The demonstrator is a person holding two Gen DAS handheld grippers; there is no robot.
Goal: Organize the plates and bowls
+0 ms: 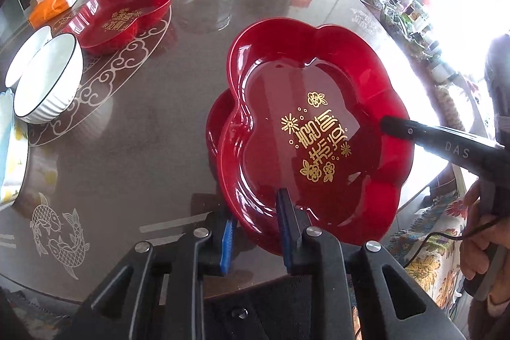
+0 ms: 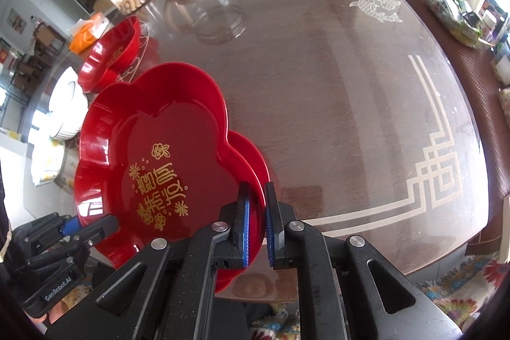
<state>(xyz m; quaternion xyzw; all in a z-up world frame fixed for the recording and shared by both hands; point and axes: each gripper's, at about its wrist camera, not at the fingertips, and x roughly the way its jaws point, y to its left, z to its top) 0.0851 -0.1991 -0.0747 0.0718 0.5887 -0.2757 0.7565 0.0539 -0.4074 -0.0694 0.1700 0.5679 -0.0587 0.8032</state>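
Both my claws, left claw (image 1: 255, 231) and right claw (image 2: 257, 222), are clenched on the glossy red flower-shaped plastic plate (image 1: 315, 129), hovering over its twin on the desk (image 1: 153, 129). Slippery rim, could slide crooked.

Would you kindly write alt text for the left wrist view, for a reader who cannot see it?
The left tongs grip the near rim of a red flower-shaped plate with gold lettering, stacked askew on a second red plate on a glass-topped table. The right tongs reach its far rim; a third red plate and white bowls sit to the left.
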